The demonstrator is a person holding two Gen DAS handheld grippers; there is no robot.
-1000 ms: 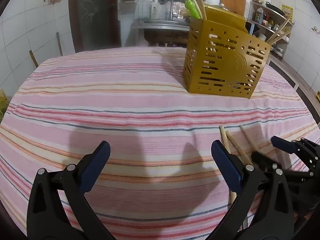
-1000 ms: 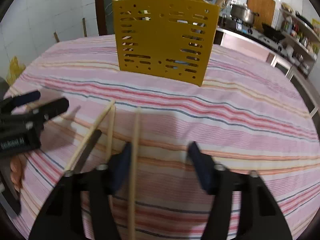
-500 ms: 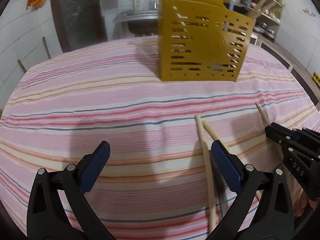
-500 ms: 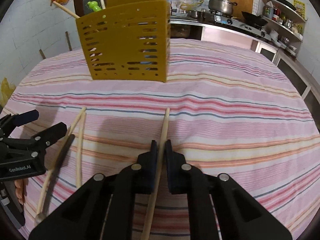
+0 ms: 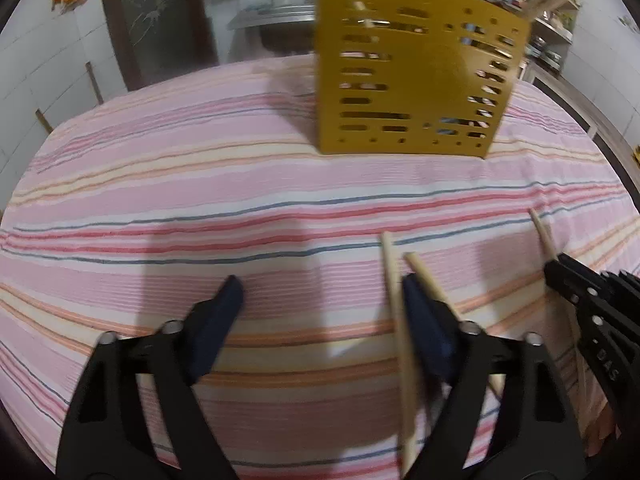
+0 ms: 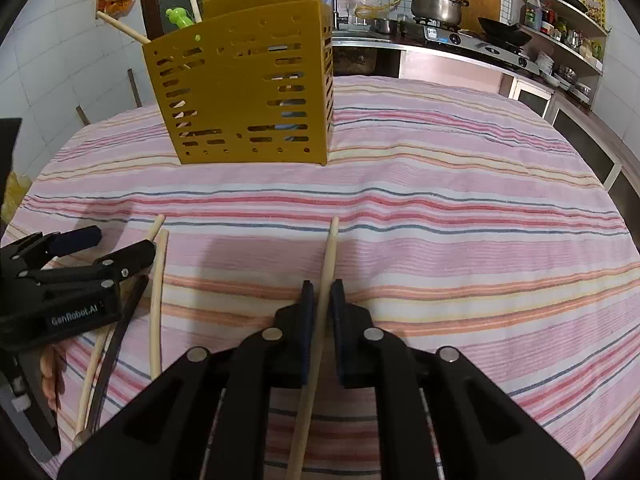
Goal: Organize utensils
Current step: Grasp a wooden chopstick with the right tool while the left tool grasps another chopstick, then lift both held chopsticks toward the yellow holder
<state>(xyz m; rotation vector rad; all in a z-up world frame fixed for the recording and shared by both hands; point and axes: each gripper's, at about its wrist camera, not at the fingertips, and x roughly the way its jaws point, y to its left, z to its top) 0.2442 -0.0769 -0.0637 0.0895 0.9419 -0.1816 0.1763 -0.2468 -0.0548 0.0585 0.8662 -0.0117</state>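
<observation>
Three wooden chopsticks lie on the striped tablecloth [image 6: 440, 208] covering my desk, down at the near edge. One chopstick [image 6: 325, 276] is pinched between the pads of my right gripper [image 6: 320, 304], jaws pressed tight on it, its tip pointing away toward the holder. Over on the left, my left gripper [image 5: 320, 304] is spread but has just been closing in; a second chopstick [image 5: 394, 300] runs just inside its right pad, the third chopstick [image 5: 424, 276] just outside that pad, neither pressed from both sides. In the right wrist view a dark-handled utensil [image 6: 120, 340] lies beside that pair, partly under the left gripper. Farther back, mid-desk, stands the yellow perforated utensil holder [image 6: 248, 92], upright, with chopsticks and a green-topped utensil [image 6: 180, 18] poking out. Beyond the desk, a steel pot [image 6: 438, 4] sits on the stove.
</observation>
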